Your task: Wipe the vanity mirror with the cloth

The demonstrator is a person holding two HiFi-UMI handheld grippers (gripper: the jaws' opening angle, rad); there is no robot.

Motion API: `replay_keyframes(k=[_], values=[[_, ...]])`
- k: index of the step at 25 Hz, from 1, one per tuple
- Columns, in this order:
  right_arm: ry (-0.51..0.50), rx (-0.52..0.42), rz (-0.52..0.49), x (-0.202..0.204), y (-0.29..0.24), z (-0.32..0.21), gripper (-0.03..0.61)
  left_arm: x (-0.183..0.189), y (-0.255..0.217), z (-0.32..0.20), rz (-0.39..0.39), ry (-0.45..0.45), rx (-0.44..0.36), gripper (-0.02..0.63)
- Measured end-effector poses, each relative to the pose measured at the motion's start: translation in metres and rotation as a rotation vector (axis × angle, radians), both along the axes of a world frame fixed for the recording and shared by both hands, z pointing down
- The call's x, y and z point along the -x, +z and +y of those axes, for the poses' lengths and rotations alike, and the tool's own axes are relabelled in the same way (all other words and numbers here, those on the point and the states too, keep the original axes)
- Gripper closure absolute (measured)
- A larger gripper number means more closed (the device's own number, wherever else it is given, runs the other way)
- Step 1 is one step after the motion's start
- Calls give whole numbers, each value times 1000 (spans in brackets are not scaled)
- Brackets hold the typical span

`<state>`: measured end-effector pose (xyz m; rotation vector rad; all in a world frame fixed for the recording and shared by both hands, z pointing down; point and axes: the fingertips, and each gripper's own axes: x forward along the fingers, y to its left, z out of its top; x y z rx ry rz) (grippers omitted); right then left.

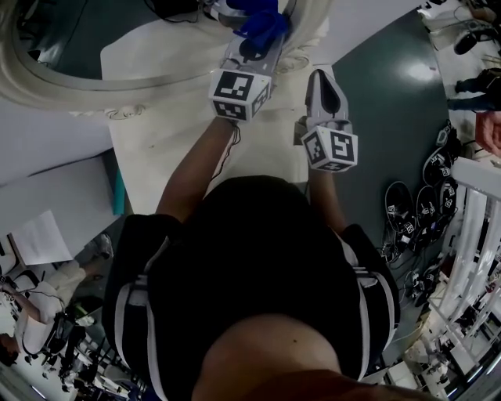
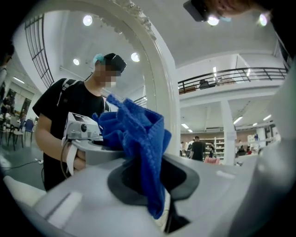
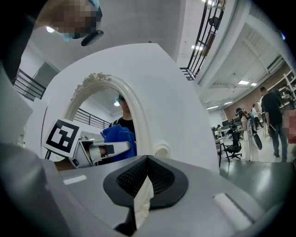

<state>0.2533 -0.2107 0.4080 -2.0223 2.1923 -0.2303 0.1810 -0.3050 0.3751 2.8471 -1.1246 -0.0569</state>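
The vanity mirror has an ornate white oval frame (image 1: pixel 70 90) and stands at the back of a white table (image 1: pixel 172 149). My left gripper (image 1: pixel 258 35) is shut on a crumpled blue cloth (image 1: pixel 264 22), which it holds up at the mirror's right side. In the left gripper view the cloth (image 2: pixel 138 139) bunches out of the jaws just in front of the glass (image 2: pixel 60 69), beside the frame (image 2: pixel 159 83). The glass reflects the person and the gripper. My right gripper (image 1: pixel 319 77) hovers just right of the left one, shut and holding nothing. Its view shows the mirror (image 3: pixel 99 109) and the cloth (image 3: pixel 121 136).
Dark grey floor lies right of the table, with cables and headsets (image 1: pixel 427 211) heaped by a white rack (image 1: pixel 473 235). A seated person (image 1: pixel 47 305) and papers (image 1: pixel 39 235) are at lower left. Other people (image 3: pixel 270 115) stand far off in the hall.
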Motion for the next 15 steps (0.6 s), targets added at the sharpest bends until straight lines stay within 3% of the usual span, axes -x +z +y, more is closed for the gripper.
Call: replay_keyframes(k=[11, 15], values=[[11, 21, -1, -9, 10, 19, 578, -15, 3, 1, -6, 91, 43, 554], [-1, 21, 2, -3, 9, 23, 578, -13, 4, 7, -29, 78, 40, 554]])
